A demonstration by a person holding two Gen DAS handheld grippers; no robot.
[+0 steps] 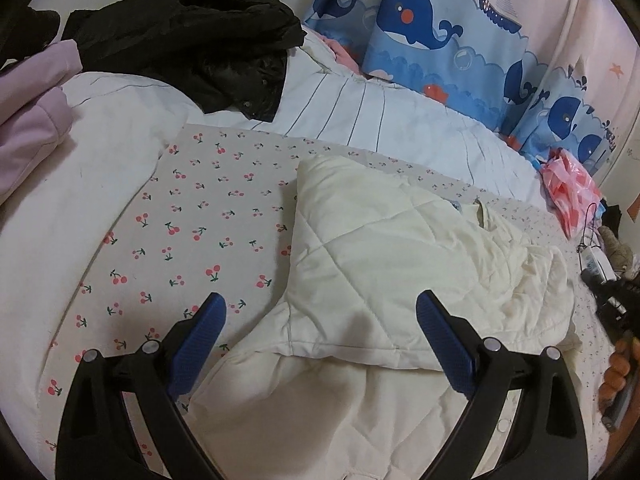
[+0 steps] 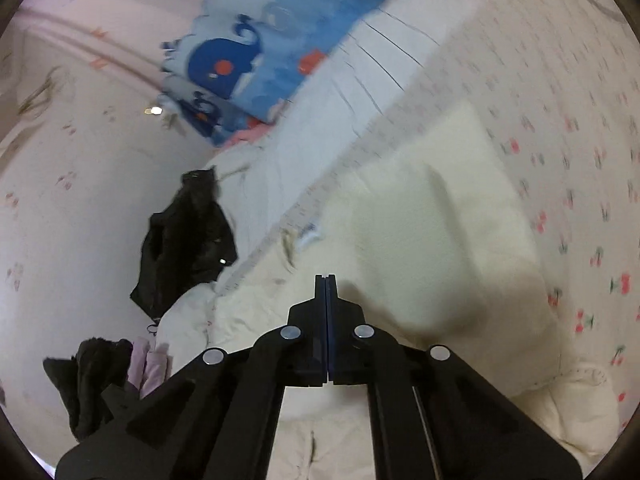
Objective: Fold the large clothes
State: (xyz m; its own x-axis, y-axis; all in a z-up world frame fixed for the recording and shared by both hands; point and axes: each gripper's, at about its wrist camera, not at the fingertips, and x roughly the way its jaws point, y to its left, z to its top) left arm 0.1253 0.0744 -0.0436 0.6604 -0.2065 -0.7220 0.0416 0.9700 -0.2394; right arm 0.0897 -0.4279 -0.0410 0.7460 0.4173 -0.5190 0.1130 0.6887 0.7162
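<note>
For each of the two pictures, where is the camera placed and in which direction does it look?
Left wrist: on the left gripper, open, looking down over the cream quilted garment on the cherry sheet; a hand shows at right.
Right wrist: on the right gripper, shut and empty, rolled view, blurred.
Shared: garment, whale curtain, black jacket.

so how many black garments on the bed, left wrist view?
2. One crumpled black jacket lies on the white quilt at upper left; a second dark piece sits at the far left edge, mostly cropped. More may be hidden.
</note>
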